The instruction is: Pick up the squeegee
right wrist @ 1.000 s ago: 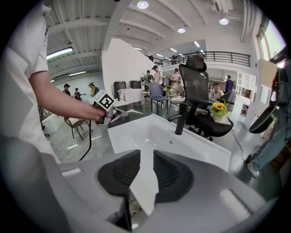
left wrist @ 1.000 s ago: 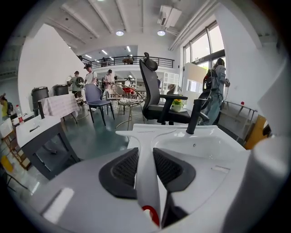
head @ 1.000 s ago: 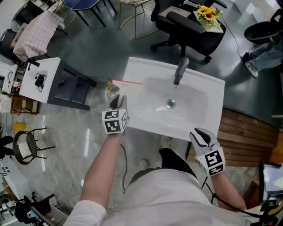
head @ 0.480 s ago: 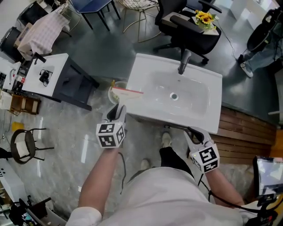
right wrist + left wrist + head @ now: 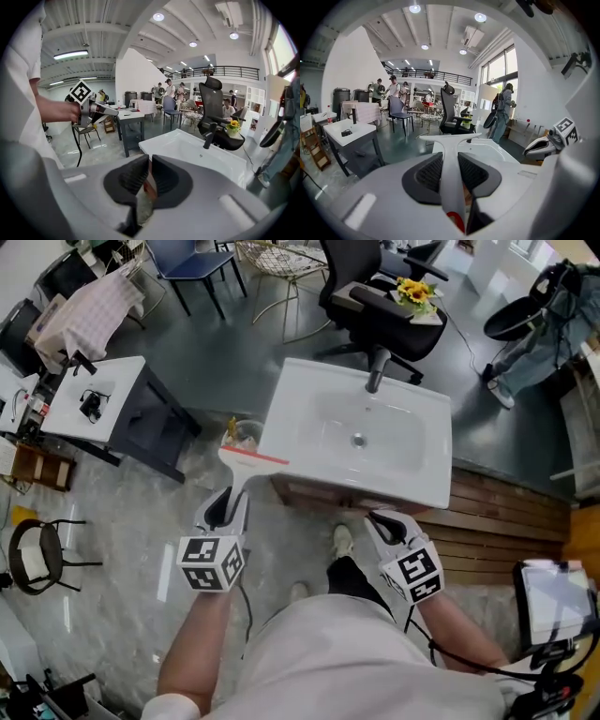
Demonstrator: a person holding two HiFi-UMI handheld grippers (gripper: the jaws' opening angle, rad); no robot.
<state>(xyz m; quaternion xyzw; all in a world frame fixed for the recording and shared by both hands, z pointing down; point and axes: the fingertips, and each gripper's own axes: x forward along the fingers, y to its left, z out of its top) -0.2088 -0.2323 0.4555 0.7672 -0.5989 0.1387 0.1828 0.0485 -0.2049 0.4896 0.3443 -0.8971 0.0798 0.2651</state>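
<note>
Head view: left gripper point(image 5: 226, 509), lower left of centre, holds squeegee point(image 5: 249, 457) by the sink's point(image 5: 417, 482) lower-left corner; right gripper point(image 5: 385, 524) is below the sink.
Left gripper view: jaws clamped on the white squeegee handle, centre frame.
Right gripper view: jaws together, empty.

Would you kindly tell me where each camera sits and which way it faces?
Head view: on the head, looking steeply down at the sink; forearms, left gripper, right gripper show.
Left gripper view: on that gripper, facing along jaws shut on the squeegee toward the sink; right gripper shows.
Right gripper view: on that gripper, facing over closed jaws toward the sink; left forearm shows.
Shared: both gripper views show the sink and office chair.
</note>
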